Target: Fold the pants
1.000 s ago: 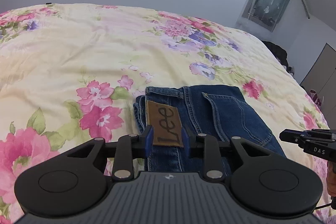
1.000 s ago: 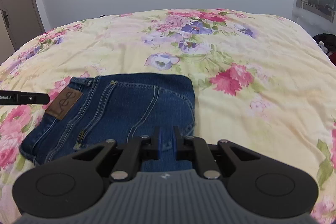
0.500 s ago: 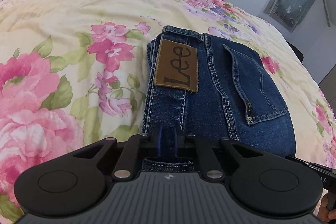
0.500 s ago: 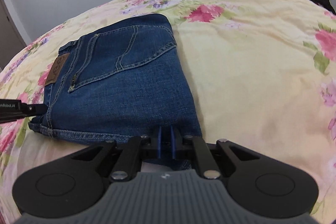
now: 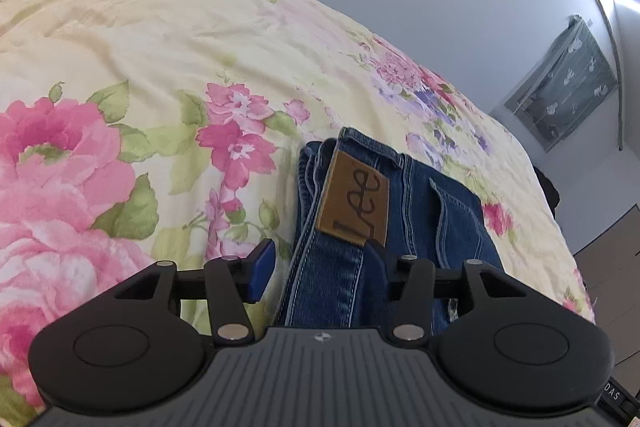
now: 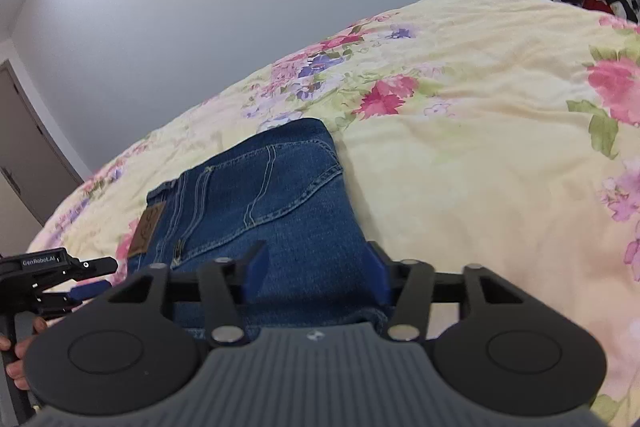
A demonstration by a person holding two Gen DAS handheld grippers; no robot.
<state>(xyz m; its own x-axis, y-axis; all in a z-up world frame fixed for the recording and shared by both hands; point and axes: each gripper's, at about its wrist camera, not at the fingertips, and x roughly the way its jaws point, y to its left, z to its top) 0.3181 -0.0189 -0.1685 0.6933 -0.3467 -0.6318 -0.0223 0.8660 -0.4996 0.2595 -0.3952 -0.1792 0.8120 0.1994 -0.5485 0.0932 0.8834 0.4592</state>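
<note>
Folded blue denim pants (image 5: 384, 227) with a brown leather waistband patch (image 5: 354, 205) lie on the pale yellow floral bed cover (image 5: 120, 75). At their left edge the left gripper (image 5: 316, 267) has just been opening, fingers spread astride the waistband without pinching. Over the right edge the right gripper (image 6: 316, 271) has also just been opening, its blue-padded fingers (image 6: 254, 267) apart above the denim.

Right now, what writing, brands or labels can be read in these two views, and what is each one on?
"Lee": brown patch at the waistband of the folded jeans, seen rotated.
"GenRobot.AI": white label on the left tongs, in the right wrist view.
"DAS": white letters on a black part at the lower right edge of the left wrist view; cut off, possibly incomplete.
The patch in the right wrist view is too blurred to read.
</note>
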